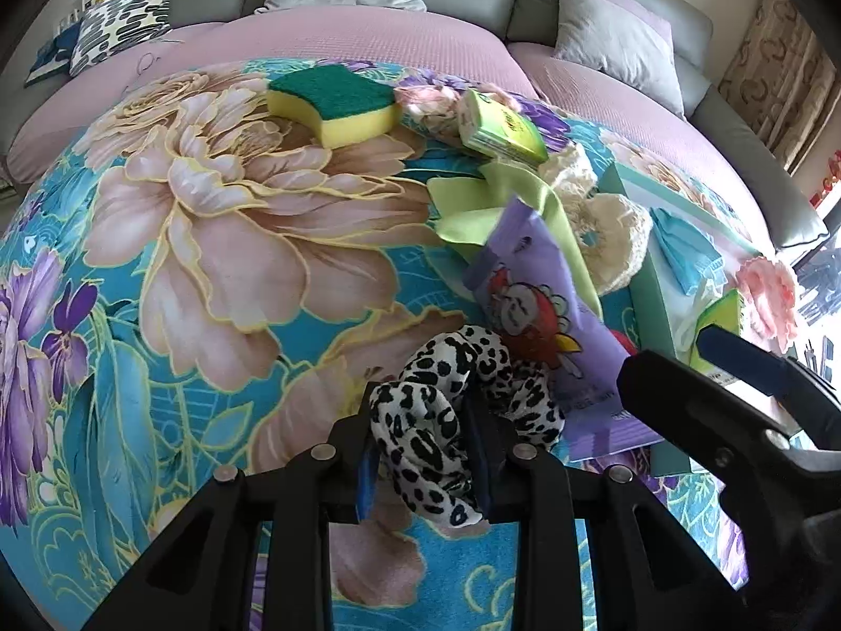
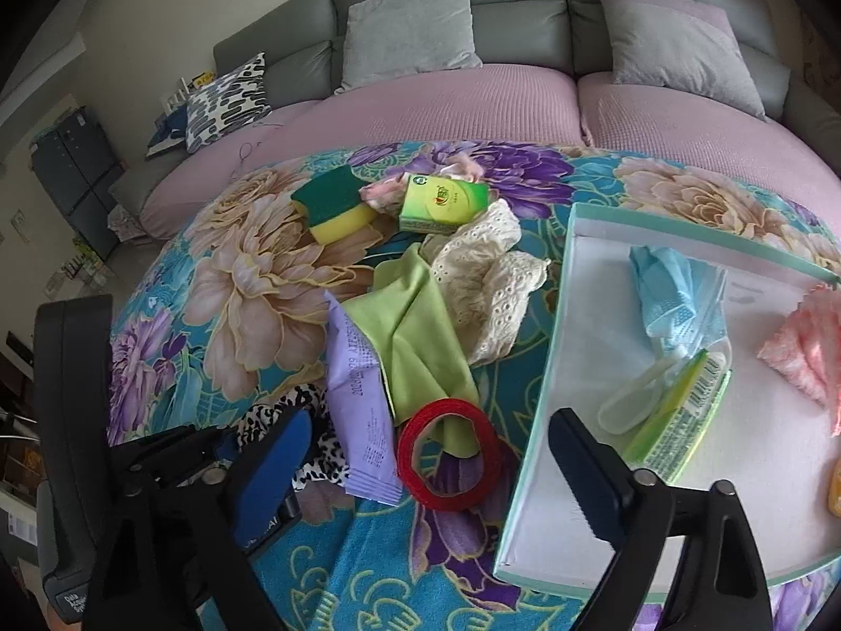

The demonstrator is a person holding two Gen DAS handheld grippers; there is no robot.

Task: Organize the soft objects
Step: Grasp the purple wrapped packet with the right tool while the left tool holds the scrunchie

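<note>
A flowered blanket [image 2: 252,284] covers a low surface in front of a grey sofa [image 2: 525,26]. Going left to right in the right wrist view: the left gripper [image 1: 423,452] is at the near left, its two fingers pinching a black-and-white spotted scrunchie [image 1: 420,420] that lies on the blanket.

Farther back sits a yellow and green sponge [image 2: 331,210]. Beside it is a green tissue pack [image 2: 441,202] with a pink fluffy item partly behind it.

In the middle lies a loose pile: a purple wipes packet [image 2: 362,410], a light green cloth [image 2: 415,326], a cream lace piece [image 2: 483,284] and a red ring of tape [image 2: 447,452] resting on the cloth's near end.

The right gripper [image 2: 436,452] hangs above this near area with its fingers spread wide and nothing between them.

At the right is a shallow white tray [image 2: 531,473]. It already holds a blue face mask [image 2: 673,289], a clear packet with a green label [image 2: 678,420] and a pink fluffy cloth [image 2: 809,352].

The sorting looks roughly a third done; most soft items are not yet in the tray.
</note>
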